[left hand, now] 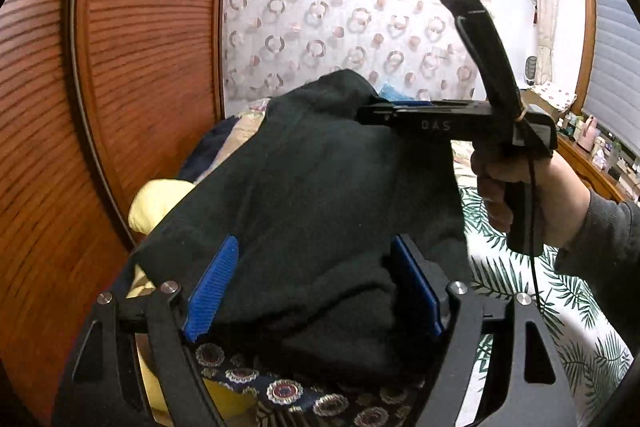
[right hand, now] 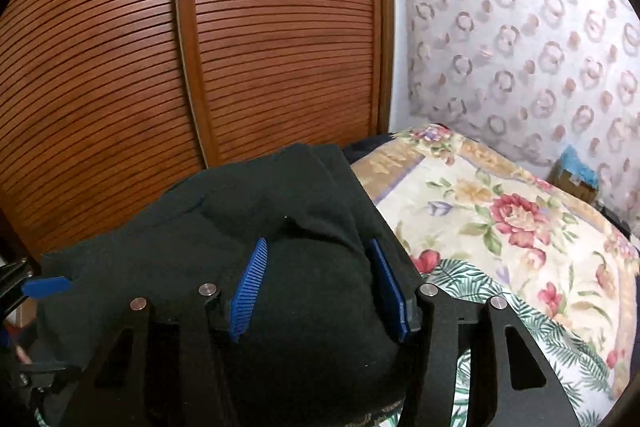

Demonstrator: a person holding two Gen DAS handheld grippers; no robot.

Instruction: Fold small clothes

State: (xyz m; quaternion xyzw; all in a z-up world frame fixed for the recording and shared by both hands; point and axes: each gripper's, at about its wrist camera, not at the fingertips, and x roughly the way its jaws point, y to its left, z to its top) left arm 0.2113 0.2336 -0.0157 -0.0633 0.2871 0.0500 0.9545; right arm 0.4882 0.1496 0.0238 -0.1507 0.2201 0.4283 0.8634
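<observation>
A dark green-black garment [left hand: 312,187] hangs bunched over the bed. In the left wrist view my left gripper [left hand: 314,241] stands open, its blue pads [left hand: 212,291] wide on either side of the cloth's lower folds and not pressing them. A hand holds my right gripper [left hand: 362,115], which comes in from the right and is shut on the garment's raised upper edge. The right wrist view shows the garment [right hand: 240,211] bulging between the right gripper's [right hand: 318,243] blue pads. One blue pad [right hand: 44,287] of the left gripper shows at the far left edge.
A louvred wooden wardrobe door [right hand: 200,67] stands close on the left. The bed carries a floral blanket [right hand: 500,211], a palm-leaf sheet [left hand: 520,279], a yellow pillow [left hand: 160,203] and a dark medallion-patterned cloth [left hand: 288,391]. A ring-patterned curtain [left hand: 340,19] hangs behind.
</observation>
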